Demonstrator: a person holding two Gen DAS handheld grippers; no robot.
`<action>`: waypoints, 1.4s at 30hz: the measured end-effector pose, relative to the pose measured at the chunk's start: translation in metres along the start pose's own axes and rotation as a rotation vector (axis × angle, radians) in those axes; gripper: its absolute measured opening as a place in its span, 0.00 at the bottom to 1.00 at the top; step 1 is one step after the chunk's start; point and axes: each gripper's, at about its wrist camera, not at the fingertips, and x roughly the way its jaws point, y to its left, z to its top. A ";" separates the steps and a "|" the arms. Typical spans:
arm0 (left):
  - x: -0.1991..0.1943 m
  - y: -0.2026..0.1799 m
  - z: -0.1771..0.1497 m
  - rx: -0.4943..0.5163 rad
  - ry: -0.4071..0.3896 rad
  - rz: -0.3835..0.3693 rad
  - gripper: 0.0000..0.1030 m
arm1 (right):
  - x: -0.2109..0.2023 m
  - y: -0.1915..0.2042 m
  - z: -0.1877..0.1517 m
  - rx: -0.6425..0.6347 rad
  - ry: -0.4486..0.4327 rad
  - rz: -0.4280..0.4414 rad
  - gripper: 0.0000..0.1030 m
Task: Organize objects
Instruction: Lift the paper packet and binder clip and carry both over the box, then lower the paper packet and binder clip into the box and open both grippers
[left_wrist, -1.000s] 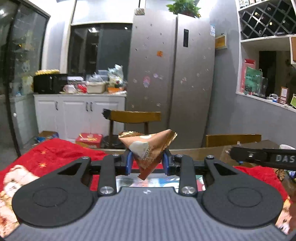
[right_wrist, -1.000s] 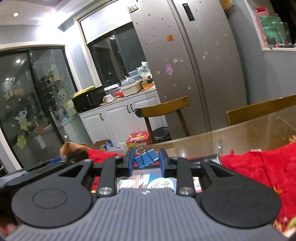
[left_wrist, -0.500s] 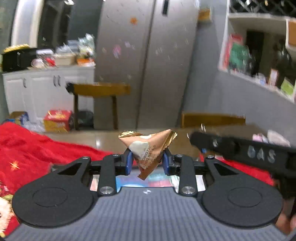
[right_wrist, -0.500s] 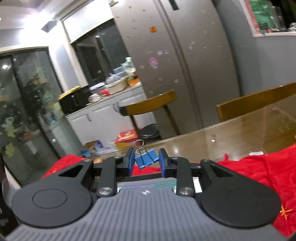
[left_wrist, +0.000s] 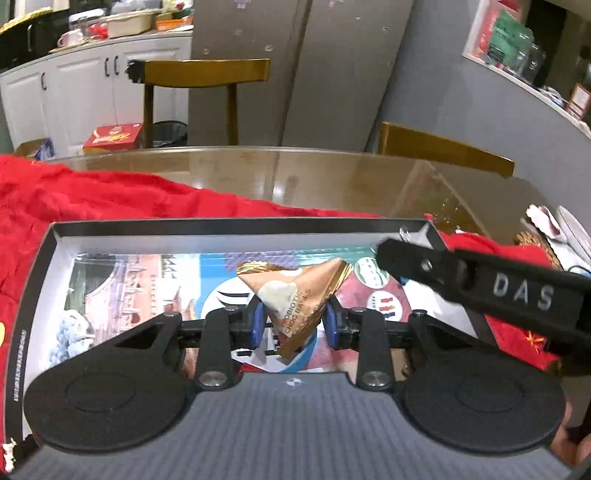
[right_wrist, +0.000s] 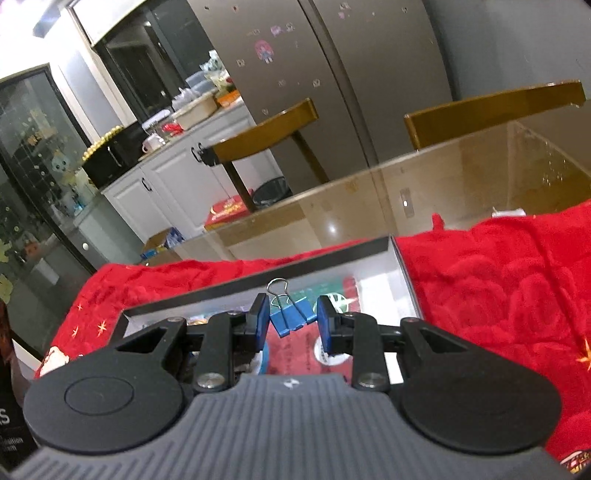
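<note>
In the left wrist view, a crinkled copper-gold foil snack packet (left_wrist: 295, 295), pyramid-shaped and printed "PROBIOTIC CHOC BALLS", is pinched by the left gripper (left_wrist: 294, 326) above a shallow box (left_wrist: 236, 223) lined with printed pictures.

In the right wrist view, a blue binder clip (right_wrist: 290, 316) with wire handles is seen between the spread jaws of the right gripper (right_wrist: 291, 325), over the same box, which rests on a red cloth (right_wrist: 498, 295).

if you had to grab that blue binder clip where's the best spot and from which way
Grip the blue binder clip across its flat painted body, one of the jaws on each side face, coming in along the clip's length with the wire loops pointing away. The faces are flat; the loops are thin and swing. The right gripper brackets it that way, above the box.
</note>
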 end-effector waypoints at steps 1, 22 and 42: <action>0.000 0.000 -0.001 0.006 0.000 0.015 0.35 | 0.002 -0.001 0.000 0.010 0.006 -0.005 0.30; -0.002 -0.003 -0.006 0.051 0.011 0.067 0.35 | 0.018 -0.014 -0.004 0.088 0.108 -0.018 0.31; -0.002 0.000 -0.004 0.020 0.024 0.033 0.42 | 0.011 -0.012 -0.001 0.100 0.101 -0.023 0.36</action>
